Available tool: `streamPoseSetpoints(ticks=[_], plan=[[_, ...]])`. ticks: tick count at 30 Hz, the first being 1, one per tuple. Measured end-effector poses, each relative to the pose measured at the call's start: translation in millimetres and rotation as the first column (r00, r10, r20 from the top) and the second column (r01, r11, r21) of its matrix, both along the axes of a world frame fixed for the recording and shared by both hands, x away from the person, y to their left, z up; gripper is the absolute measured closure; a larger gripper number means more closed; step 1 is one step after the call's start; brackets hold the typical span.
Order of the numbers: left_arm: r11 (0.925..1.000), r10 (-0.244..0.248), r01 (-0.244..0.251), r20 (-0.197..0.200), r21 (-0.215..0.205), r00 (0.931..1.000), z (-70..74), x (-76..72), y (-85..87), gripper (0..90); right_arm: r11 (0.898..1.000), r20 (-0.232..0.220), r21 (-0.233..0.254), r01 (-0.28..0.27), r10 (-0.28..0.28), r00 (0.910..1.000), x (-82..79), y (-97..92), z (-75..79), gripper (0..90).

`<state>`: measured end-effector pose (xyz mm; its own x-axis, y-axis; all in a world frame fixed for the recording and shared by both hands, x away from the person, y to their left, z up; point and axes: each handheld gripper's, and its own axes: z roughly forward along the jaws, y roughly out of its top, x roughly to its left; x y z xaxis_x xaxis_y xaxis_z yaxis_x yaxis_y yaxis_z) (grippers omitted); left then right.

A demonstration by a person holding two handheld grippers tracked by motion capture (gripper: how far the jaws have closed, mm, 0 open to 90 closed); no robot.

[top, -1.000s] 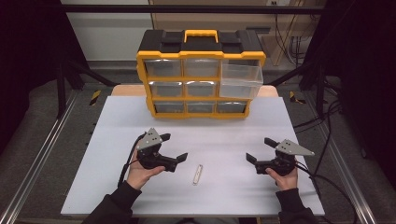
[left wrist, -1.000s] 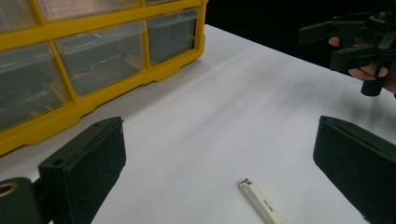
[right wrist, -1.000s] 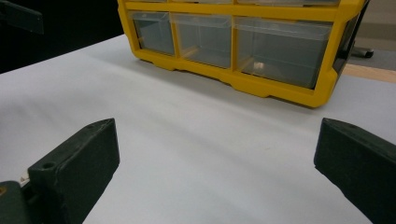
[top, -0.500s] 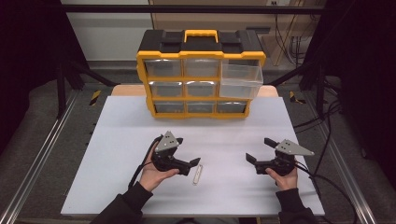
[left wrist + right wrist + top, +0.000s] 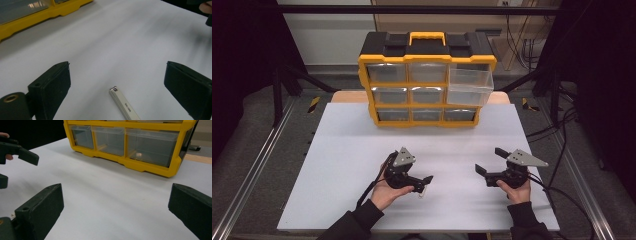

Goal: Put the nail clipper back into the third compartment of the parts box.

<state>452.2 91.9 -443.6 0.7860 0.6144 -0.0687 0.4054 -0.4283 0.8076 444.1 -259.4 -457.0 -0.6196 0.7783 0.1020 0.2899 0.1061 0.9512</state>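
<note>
**A flat clipper on a smooth sheet: the grab could slip**

The left hand-held gripper hovers low over the white worktop, near the middle of its front edge, with the nail clipper lying flat between its jaws. The jaws have just been closing a little, yet they are wide apart and touch nothing; the clipper rests free on the worktop. In the left gripper view it lies aslant, one end toward the camera, nearer the middle of the gap than either pad.

The likely trouble is in the closing. The clipper is thin, low and looks like smooth metal, so pads that meet above its top face would close on air. Pads that drag on the sheet could push the clipper sideways or spin it, since it lies at an angle to the jaws and one pad would meet it first. A pinch on one end alone could let it swing or drop on lifting.

The right hand-held gripper sits released and empty, well apart, toward the front right corner. The yellow drawer cabinet stands at the back edge with its top right drawer pulled out; if that drawer is the goal, a loose hold might lose the clipper on the way across.
</note>
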Motion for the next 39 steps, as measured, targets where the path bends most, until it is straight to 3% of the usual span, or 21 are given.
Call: streamPoseSetpoints(ticks=[6,15,18,30,39], plan=[[0.9975,0.039,-0.037,-0.036,0.061,0.9986,-13.0,-2.0,-4.6,13.3,1.0,-0.002,0.002,0.002,-0.002,1.0,-0.2,-0.4,0.4,0.7],[0.993,0.061,-0.054,-0.064,0.105,0.9961,-24.2,-6.6,-11.2,24.8,1.0,0.0,0.001,0.0,0.0,1.0,0.1,-0.2,0.1,0.7],[0.9901,0.074,-0.062,-0.09,0.125,0.9932,-30.0,-8.0,-14.7,29.5,1.0,0.0,0.0,0.0,0.0,1.0,0.2,-0.2,0.1,0.7],[0.9851,0.094,-0.074,-0.121,0.155,0.9883,-34.5,-10.8,-19.9,50.0,1.0,-0.003,0.001,0.003,-0.003,1.0,0.1,-0.4,0.4,0.7],[0.9795,0.109,-0.087,-0.117,0.182,0.9872,-34.5,-14.2,-23.3,62.2,1.0,-0.005,0.002,0.005,-0.005,1.0,-0.1,-0.8,0.7,0.7]])
